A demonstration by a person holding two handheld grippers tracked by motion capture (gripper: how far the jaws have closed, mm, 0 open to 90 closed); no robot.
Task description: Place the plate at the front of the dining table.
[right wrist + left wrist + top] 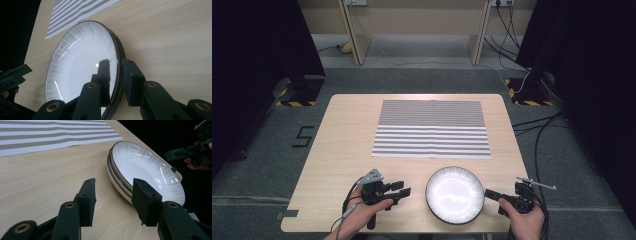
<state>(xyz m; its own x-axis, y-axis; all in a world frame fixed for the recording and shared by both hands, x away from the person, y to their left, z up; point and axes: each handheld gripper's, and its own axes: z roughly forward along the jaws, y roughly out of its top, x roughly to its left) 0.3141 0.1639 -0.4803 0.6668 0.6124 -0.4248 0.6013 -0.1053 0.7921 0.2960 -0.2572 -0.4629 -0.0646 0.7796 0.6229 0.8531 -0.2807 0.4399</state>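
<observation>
Already the right gripper (115, 72) has its jaws astride the rim of the plates (82, 62), one inside the bowl of the top plate and one outside the stack, with a narrow gap that is not plainly pressing yet. The left gripper (113, 195) stands about half open just short of the opposite rim, with bare wood between its jaws, holding nothing.

The plates (455, 194) sit near the front edge of the bench (342, 145), right of its middle. They look like two or three stacked, glazed white ceramic, round and shallow, with fine ribs fanning out to a thin dark rim line. I judge them stiff, fairly heavy, slick and easily chipped, so the raised rim is the place to pinch, squarely and from both sides.

Beyond lies a striped mat (432, 129), flat, thin and soft-looking, toward the far edge of the pale wood-grain top.
</observation>
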